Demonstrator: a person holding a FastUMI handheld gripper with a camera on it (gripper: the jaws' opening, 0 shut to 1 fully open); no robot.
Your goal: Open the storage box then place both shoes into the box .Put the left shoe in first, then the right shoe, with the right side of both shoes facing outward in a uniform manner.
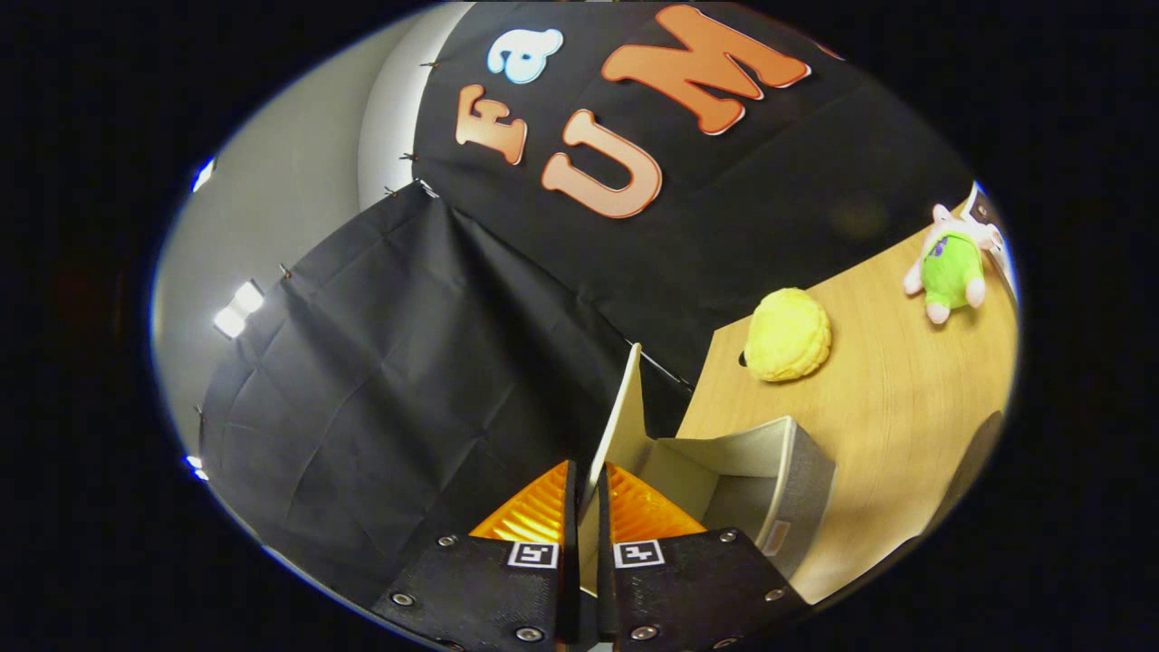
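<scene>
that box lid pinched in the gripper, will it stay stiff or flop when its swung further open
The lid looks like a thin, flat board and stands straight between the fingers, so it is probably stiff and light. The gripper pinches only its edge, so it may slip or twist. The storage box looks empty, so it could drag along the table.

Tool (pixel 587 507) clamped on box lid (pixel 620 417), storage box (pixel 779 471) open

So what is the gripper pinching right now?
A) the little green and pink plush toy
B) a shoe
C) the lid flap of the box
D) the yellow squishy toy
C: the gripper has both fingers pressed on the thin pale lid flap of the storage box, holding it up, while the yellow toy and the green plush toy sit apart on the table beyond the box.
</scene>
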